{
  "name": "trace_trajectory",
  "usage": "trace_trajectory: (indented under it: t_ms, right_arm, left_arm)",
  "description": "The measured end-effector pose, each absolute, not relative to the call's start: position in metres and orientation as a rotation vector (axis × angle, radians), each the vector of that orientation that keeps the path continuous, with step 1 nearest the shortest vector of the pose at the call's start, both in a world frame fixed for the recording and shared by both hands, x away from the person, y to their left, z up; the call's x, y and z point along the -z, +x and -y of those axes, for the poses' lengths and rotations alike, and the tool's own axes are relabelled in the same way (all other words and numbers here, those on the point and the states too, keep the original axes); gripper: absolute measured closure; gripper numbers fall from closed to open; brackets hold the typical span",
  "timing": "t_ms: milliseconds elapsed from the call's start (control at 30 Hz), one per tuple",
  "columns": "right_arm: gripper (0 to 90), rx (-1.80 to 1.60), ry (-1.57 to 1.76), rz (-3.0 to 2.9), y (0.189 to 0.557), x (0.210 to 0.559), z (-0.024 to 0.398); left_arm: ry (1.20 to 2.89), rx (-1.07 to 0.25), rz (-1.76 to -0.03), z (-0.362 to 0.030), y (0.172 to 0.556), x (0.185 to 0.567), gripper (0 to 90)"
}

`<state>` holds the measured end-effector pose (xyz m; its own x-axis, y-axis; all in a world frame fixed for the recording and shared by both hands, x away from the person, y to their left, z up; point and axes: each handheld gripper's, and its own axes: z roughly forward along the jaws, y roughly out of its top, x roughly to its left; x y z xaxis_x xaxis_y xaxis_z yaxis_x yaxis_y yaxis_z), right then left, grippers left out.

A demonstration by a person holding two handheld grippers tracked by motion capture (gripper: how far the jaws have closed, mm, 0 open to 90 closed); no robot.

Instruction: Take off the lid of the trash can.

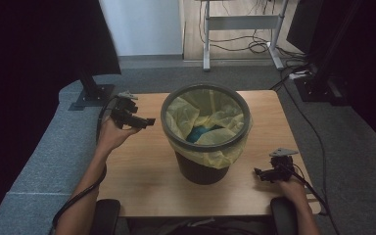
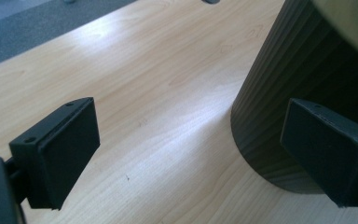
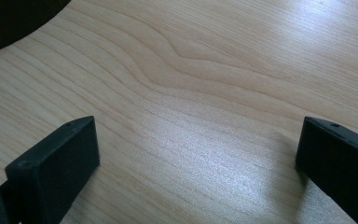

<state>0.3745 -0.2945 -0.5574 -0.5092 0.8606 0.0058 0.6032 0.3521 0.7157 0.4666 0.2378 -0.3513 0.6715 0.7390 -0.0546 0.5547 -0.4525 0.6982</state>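
Note:
A dark round waste bin [image 1: 205,166] lined with a yellow bag [image 1: 210,115] stands in the middle of the wooden table [image 1: 142,166]. Something blue [image 1: 199,132] lies at the bottom of the bag. My left gripper [image 1: 147,122] hovers to the left of the bin's rim, open and empty. In the left gripper view its jaws are wide apart, with the bin's ribbed wall [image 2: 284,88] just ahead on the right. My right gripper [image 1: 259,173] rests low on the table to the right of the bin's base, open with bare wood [image 3: 200,116] between its jaws.
Grey carpet [image 1: 44,156] surrounds the small table. A monitor stand base [image 1: 92,95] sits off the table's far left corner. A desk frame [image 1: 242,29] and loose cables [image 1: 254,46] lie beyond. A dark chair arm [image 1: 105,215] sits at each near corner.

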Motion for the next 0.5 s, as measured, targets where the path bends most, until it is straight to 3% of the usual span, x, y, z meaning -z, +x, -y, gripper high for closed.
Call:
trace_trajectory:
  t_ms: [500]
  right_arm:
    - [0.0,-0.954,1.288,-2.248,0.374,0.557,0.294]
  left_arm:
    - [2.154,-0.315,-0.94,-0.225,0.478,0.308,13.0]
